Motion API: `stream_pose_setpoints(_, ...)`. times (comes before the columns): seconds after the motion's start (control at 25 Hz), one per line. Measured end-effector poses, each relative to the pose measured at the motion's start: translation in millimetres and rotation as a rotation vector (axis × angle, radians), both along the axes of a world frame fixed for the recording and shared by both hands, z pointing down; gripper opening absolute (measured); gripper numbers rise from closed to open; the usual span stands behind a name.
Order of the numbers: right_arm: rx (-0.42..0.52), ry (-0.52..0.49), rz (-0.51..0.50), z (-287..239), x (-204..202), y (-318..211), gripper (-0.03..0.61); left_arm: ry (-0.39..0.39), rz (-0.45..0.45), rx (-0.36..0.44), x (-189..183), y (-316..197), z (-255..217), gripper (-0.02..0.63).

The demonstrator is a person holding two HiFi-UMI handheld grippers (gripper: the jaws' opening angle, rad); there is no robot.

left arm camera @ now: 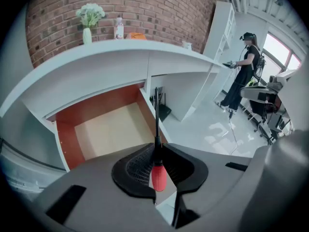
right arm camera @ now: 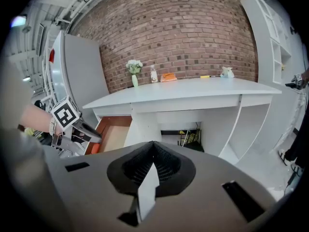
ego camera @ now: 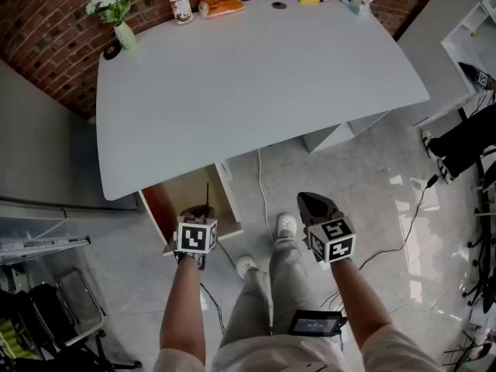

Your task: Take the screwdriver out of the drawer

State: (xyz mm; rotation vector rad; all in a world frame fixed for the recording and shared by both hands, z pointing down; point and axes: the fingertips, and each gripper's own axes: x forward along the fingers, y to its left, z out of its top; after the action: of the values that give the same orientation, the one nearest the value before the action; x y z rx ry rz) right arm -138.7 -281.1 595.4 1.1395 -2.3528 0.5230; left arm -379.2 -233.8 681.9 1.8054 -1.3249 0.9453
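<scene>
My left gripper (ego camera: 200, 210) is shut on the screwdriver (left arm camera: 158, 175), which has a red handle and a long black shaft. In the left gripper view the handle sits between the pads of this gripper (left arm camera: 157, 151), and the shaft points up and away over the open drawer (left arm camera: 108, 129). The wooden drawer (ego camera: 186, 196) stands pulled out under the white desk (ego camera: 256, 76), and its floor is bare. Lifted to the right of it, my right gripper (ego camera: 314, 201) has its jaws together on nothing. The right gripper view shows that gripper (right arm camera: 153, 146) facing the desk front, with the left gripper (right arm camera: 72, 124) at its left.
At the desk's far edge stand a flower vase (ego camera: 116, 10), a bottle (ego camera: 180, 2), an orange packet (ego camera: 221, 2) and a tissue box (ego camera: 356, 2). Cables (ego camera: 263, 192) run over the floor. A person (left arm camera: 244, 71) stands by white shelves. A brick wall (right arm camera: 183, 28) is behind.
</scene>
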Motion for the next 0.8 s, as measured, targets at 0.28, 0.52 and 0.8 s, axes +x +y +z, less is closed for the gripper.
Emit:
stream_pose_setpoints(0.28,0.044,-0.016,0.009,-40,5,6,0.018,0.014,-0.022,0.12,2,2,-56,0.061)
stream_pose_setpoints(0.52,0.081,-0.026,-0.004,-82,2,13,0.018,0.029,-0.052,0.229,5,5,-111,0.061)
stream_pose_setpoints(0.8,0.17,-0.092,0.015,-145,-1,19,0.018,0.008,-0.055,0.39,6,11,-178,0.061)
